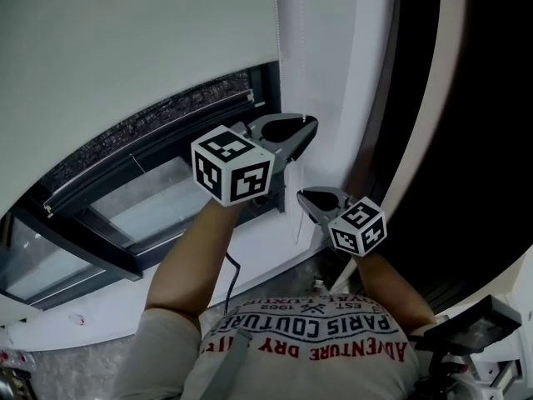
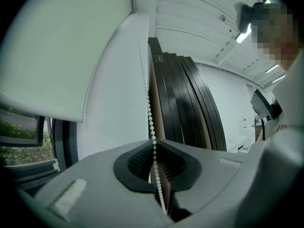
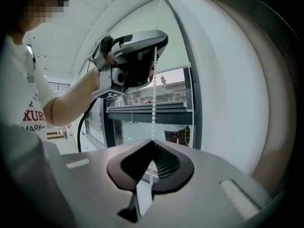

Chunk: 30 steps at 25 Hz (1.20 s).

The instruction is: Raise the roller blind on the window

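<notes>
Now left gripper (image 2: 153, 144) and right gripper (image 3: 151, 141) pinch chain (image 2: 148, 106).

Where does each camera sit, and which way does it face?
Head view: on the person's head, facing down at the roller blind; shows both forearms, left gripper, right gripper.
Left gripper view: on that gripper, facing the bead chain in its jaws; shows a sleeve.
Right gripper view: on that gripper, facing the window; shows the left forearm.
Gripper views share the bead chain.

"PARIS COUTURE" and "ADVENTURE DRY" on the person's shirt (image 1: 316, 340)
</notes>
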Motion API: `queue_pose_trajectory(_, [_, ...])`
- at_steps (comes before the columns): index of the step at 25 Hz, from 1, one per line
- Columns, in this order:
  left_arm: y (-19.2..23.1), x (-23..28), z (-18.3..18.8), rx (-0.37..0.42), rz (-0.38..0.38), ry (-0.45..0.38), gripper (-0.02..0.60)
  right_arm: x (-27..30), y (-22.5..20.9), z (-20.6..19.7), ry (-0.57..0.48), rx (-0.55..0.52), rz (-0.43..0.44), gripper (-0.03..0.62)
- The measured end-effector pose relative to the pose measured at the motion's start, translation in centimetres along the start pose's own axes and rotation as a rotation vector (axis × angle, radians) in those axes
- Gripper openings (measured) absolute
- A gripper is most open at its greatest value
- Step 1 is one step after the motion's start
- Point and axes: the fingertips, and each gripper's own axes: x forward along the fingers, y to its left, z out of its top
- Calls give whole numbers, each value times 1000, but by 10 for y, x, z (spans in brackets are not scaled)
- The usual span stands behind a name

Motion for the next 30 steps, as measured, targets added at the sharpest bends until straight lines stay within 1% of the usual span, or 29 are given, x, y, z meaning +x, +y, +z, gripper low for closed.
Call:
queue_pose_trajectory(4, [1,-1,-5,8,14,0,6,1,1,-5,12,0,3,6])
queue_pose_trajectory(7, [0,1,-17,5,18,24,5,-1,1,-17,43,10,1,6])
queue_pose_trajectory(14, [2,7,-75,-47,46,88,6,6,-1,-72,143,80,14,6])
queue_pose_trajectory(18, [2,4,-98,-83,54,94,6,10,-3,-96,198,106,16,6])
queue_pose_trajectory(23, [-3,1,-127,-115,50,139,5,13,4,-126,278,123,31,6])
queue_pose_trajectory(24, [-4,0,-137,-125,50,157,6,14,6,-135,299,131,39,6])
queue_pose_trajectory(25, [-6,0,-151,-133,45,196,6,14,7,-143,317,147,49,6])
queue_pose_trajectory(27, [-17,-1,-200,-114,19,340,3,15,6,-153,331,191,65,6])
queue_pose_trajectory(28, [-24,-2,-224,-95,9,379,6,15,6,-154,332,203,69,6])
queue_pose_trajectory(29, [-29,-4,-238,-94,9,356,6,15,6,-155,337,199,71,6])
queue_pose_trajectory(30, [-31,-6,-242,-120,19,297,5,14,7,-154,343,182,74,7])
